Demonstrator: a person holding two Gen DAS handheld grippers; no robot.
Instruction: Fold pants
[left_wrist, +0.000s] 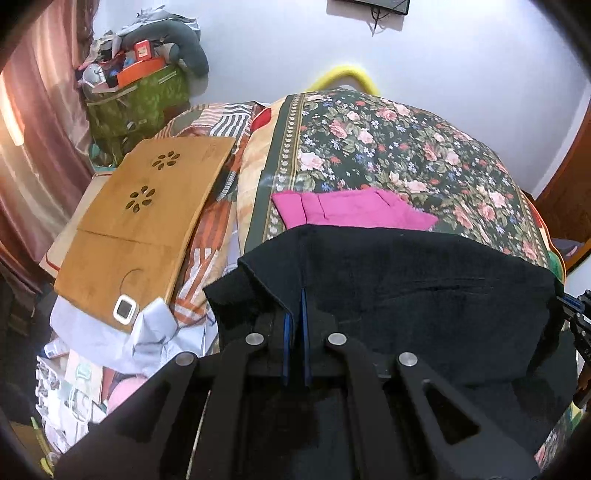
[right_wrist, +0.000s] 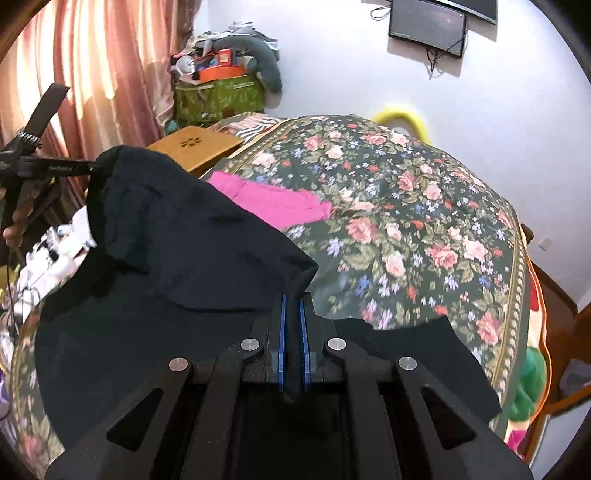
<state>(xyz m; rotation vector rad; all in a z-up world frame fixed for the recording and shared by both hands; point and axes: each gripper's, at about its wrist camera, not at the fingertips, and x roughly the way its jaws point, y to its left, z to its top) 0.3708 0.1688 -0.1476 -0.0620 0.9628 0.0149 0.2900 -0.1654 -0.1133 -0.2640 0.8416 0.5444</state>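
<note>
Black pants (left_wrist: 406, 288) hang stretched between my two grippers above the floral bed cover (left_wrist: 388, 147). My left gripper (left_wrist: 297, 295) is shut on one corner of the pants' edge. My right gripper (right_wrist: 292, 299) is shut on the other corner of the black pants (right_wrist: 166, 258); it also shows at the right edge of the left wrist view (left_wrist: 576, 310). The left gripper shows at the far left of the right wrist view (right_wrist: 88, 166), holding the raised cloth. The lower part of the pants lies on the bed near me.
A folded pink garment (left_wrist: 351, 212) lies on the floral cover (right_wrist: 406, 221) just beyond the pants. A bamboo lap tray (left_wrist: 144, 206) lies to the left. A green bag with clutter (left_wrist: 136, 103) and pink curtains (right_wrist: 92, 74) stand at the far left. A wooden bed frame (right_wrist: 561, 295) lies right.
</note>
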